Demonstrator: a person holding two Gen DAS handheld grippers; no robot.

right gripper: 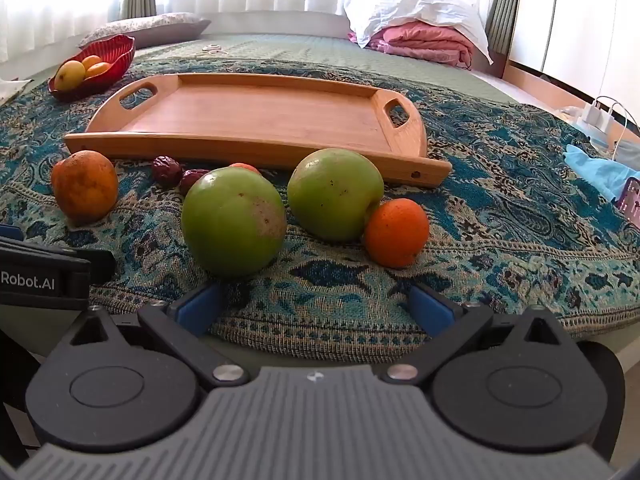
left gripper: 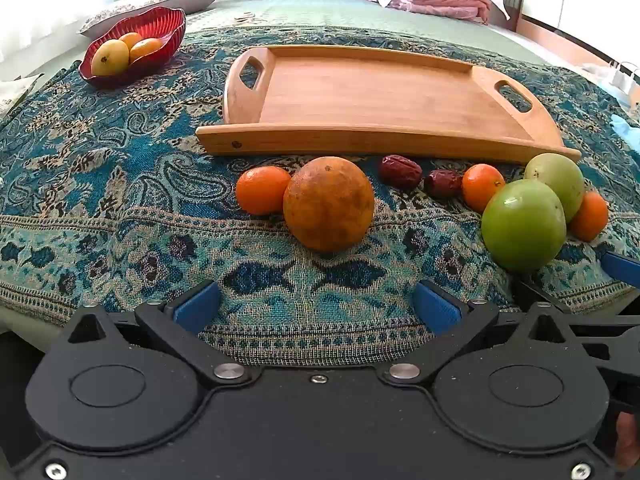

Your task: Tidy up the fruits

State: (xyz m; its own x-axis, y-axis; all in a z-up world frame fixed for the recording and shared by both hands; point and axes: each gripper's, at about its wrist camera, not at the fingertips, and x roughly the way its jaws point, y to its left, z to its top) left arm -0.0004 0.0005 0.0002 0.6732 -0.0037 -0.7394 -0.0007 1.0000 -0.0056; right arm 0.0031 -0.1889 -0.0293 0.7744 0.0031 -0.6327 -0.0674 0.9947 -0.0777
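Fruit lies loose on the patterned bedspread, in a row just in front of the wooden tray: big orange, small orange touching it, two dates, two green fruits and further small oranges. Tray holds nothing. Red bowl at far left contains three yellow-orange fruits. Left gripper and right gripper hover short of the row, jaws wide, gripping nothing.
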